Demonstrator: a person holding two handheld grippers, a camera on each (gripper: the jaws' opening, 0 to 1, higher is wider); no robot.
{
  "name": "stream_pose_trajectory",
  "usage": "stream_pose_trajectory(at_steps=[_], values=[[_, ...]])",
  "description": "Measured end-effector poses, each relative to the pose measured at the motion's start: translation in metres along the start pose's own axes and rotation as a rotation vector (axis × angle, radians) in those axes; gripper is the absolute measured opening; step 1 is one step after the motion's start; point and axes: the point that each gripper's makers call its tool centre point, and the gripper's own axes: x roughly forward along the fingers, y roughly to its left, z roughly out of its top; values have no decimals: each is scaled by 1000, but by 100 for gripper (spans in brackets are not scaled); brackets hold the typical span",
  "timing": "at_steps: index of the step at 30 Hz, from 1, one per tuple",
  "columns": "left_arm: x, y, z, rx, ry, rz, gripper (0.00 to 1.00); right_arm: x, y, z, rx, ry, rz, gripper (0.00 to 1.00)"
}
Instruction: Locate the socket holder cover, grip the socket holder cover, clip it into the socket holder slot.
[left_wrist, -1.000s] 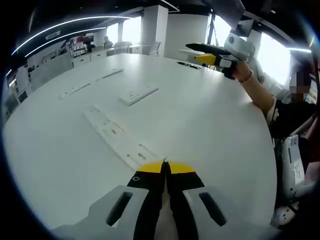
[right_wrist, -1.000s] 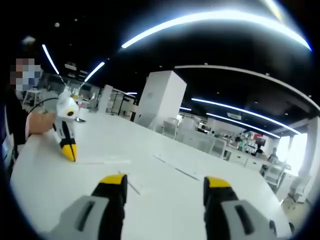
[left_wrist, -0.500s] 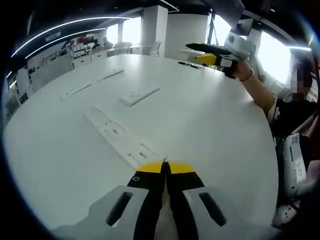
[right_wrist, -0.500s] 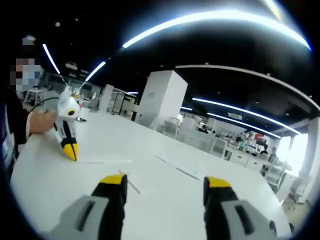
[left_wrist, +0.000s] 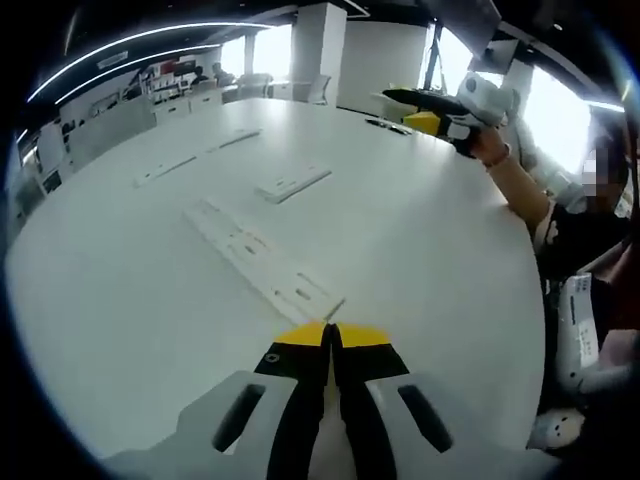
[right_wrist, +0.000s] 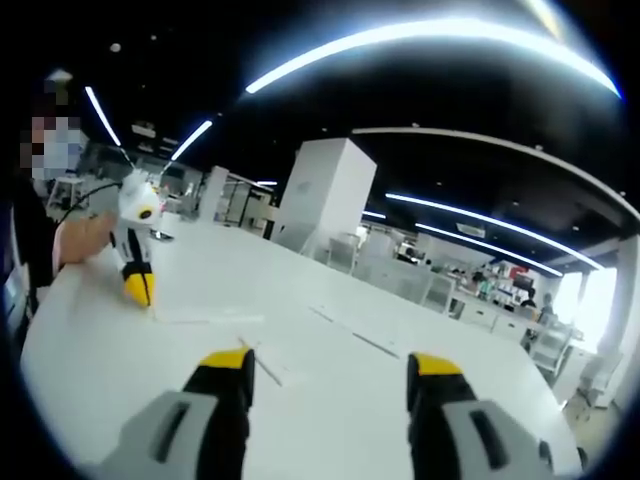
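**Both grippers empty, socket parts flat on white table**

We read no brands, labels or writing on anything; too small or blank. We saw no containers.

Left gripper (left_wrist: 331, 335): jaws were pressed together, yellow tips meeting, nothing between them. It sat low over the near edge of the white table (left_wrist: 140, 300).

Right gripper (right_wrist: 327, 365): jaws were spread wide, nothing held. In the left gripper view it was raised above the far right edge of the table (left_wrist: 425, 110), in a person's hand (left_wrist: 487, 145).

Task parts, left gripper view:
- long white socket holder strip (left_wrist: 262, 264) lay flat mid-table, running diagonally, its near end just beyond the left gripper's tips; we made out rectangular slots along it.
- shorter white piece (left_wrist: 293, 183) lay flat further in, apart from the strip. We could not tell whether this was the cover.
- two more thin white strips (left_wrist: 165, 168) (left_wrist: 232, 139) lay toward the far left edge.

Right gripper view: thin white strips (right_wrist: 352, 339) lay flat across the table ahead; details too small to tell.

Surroundings: white pillar (right_wrist: 322, 200), ceiling light strips (right_wrist: 440, 32), desks and shelving behind the table. Nothing stood between either gripper and the parts.
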Motion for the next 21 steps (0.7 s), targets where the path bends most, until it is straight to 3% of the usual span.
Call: stream_pose_trajectory(at_steps=[10, 21], values=[[2, 5, -12, -43, 64, 19, 3, -1, 4, 0, -5, 2, 2, 62], [3, 7, -11, -85, 50, 31, 3, -1, 3, 2, -9, 1, 1, 62]])
